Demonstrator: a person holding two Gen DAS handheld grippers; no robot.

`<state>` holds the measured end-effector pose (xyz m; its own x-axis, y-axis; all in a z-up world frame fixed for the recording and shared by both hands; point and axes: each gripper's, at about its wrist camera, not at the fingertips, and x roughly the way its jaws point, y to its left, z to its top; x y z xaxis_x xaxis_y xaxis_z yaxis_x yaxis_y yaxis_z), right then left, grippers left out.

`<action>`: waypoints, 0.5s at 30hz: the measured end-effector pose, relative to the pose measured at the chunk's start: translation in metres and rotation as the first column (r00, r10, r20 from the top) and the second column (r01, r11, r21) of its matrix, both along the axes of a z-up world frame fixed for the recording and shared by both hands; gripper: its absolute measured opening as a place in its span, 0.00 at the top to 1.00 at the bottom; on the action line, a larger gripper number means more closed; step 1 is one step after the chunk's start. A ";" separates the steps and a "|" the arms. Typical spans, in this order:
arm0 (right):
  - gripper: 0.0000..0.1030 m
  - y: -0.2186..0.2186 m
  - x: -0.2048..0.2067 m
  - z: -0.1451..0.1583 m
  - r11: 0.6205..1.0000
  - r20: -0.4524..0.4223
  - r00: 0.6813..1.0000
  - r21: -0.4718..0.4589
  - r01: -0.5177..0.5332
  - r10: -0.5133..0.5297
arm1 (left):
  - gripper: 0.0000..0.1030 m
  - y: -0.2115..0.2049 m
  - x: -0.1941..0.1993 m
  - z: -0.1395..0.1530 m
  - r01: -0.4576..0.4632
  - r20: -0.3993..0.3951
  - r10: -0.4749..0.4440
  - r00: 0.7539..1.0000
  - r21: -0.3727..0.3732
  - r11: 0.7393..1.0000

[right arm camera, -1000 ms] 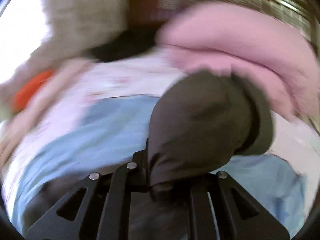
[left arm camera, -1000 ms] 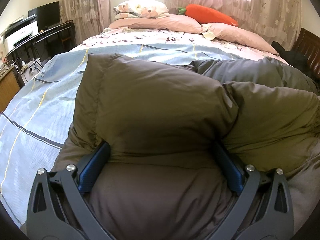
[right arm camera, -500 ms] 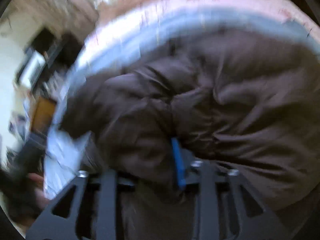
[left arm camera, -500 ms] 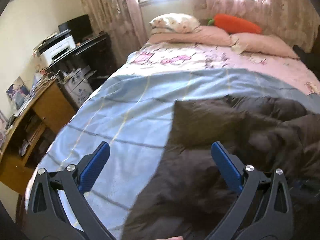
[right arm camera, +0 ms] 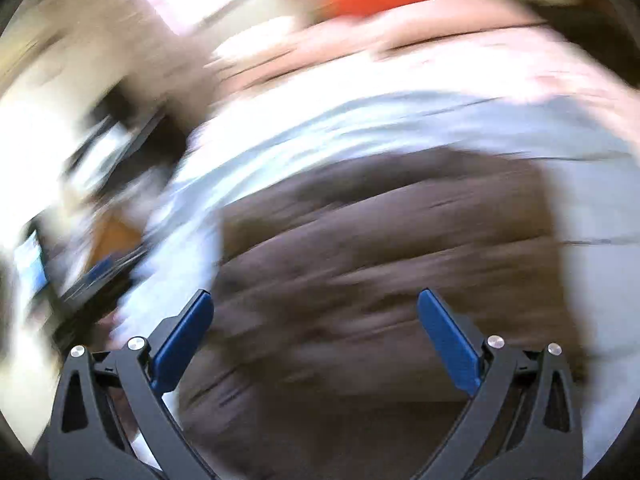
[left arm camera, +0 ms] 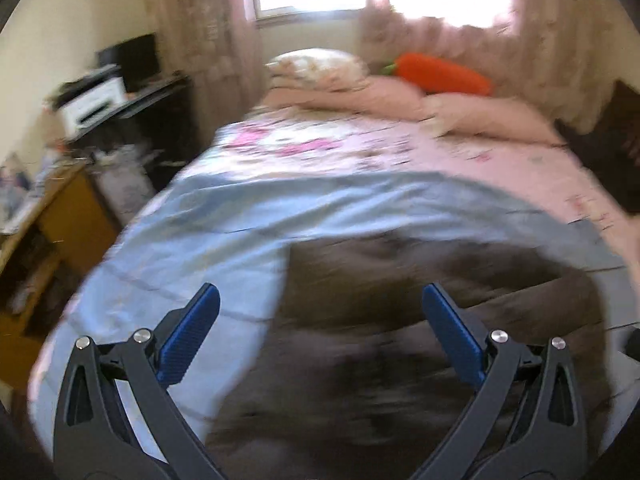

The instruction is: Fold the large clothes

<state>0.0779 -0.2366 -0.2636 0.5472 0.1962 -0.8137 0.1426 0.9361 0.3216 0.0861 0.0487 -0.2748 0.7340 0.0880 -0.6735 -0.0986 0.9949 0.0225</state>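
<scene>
Below both claws, on the bed: brown padded jacket (left arm camera: 420,344), lying in a rough folded block on the pale blue sheet (left arm camera: 224,232). Quilted seams run across it; detail smeared by blur in both views.

Left gripper (left arm camera: 320,316): jaws wide apart, blue pads (left arm camera: 188,340) clear of the cloth, nothing between them. Jacket's left edge falls between the two fingers; left finger sits over blue sheet, right finger over brown fabric.

Right gripper (right arm camera: 314,320): jaws opening, already spread wide, nothing pinched. Jacket (right arm camera: 380,280) lies under and ahead of both fingers, not touched as far as can be told. View heavily blurred.

Beyond the jacket, ahead of the claws: blue sheet gives way to pink floral bedding (left arm camera: 360,156), then pink pillows (left arm camera: 400,100) and an orange carrot-shaped cushion (left arm camera: 440,74) against curtained windows (left arm camera: 480,48). Left of the left claw: wooden desk (left arm camera: 60,216), dark stand with a white printer (left arm camera: 90,106).
</scene>
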 end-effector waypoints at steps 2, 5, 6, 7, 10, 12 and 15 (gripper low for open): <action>0.01 -0.034 0.010 -0.021 0.994 -0.044 0.993 -0.011 0.107 -0.107 | 0.02 -0.033 0.007 -0.003 0.051 0.004 -0.051 0.999 -0.049 0.997; 0.01 -0.046 0.019 -0.046 0.984 -0.022 0.983 0.006 0.181 -0.180 | 0.02 -0.084 0.024 -0.034 0.105 -0.044 -0.109 0.993 -0.091 0.990; 0.01 -0.045 0.024 -0.057 0.977 -0.009 0.978 -0.045 0.210 -0.210 | 0.02 -0.101 0.032 -0.057 0.108 -0.075 -0.115 0.991 -0.089 0.990; 0.01 -0.048 0.022 -0.060 0.973 0.002 0.976 -0.080 0.217 -0.218 | 0.02 -0.107 0.036 -0.070 0.112 -0.092 -0.120 0.989 -0.087 0.990; 0.01 -0.041 0.036 -0.097 0.970 0.087 0.980 -0.153 0.188 -0.176 | 0.02 -0.122 0.046 -0.128 0.093 -0.123 -0.100 0.987 -0.058 0.994; 0.01 -0.036 0.041 -0.118 0.961 0.162 0.977 -0.216 0.170 -0.137 | 0.02 -0.126 0.040 -0.142 0.104 -0.027 -0.105 0.994 -0.023 0.994; 0.01 -0.038 0.035 -0.139 0.956 0.218 0.968 -0.237 0.174 -0.122 | 0.02 -0.129 0.043 -0.156 0.121 0.011 -0.121 0.993 -0.009 0.993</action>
<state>0.1127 -0.2747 -0.4027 0.7098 -0.0966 -0.6977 0.2431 0.9633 0.1139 0.1296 -0.0800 -0.4306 0.7457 -0.0080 -0.6662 0.0221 0.9997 0.0127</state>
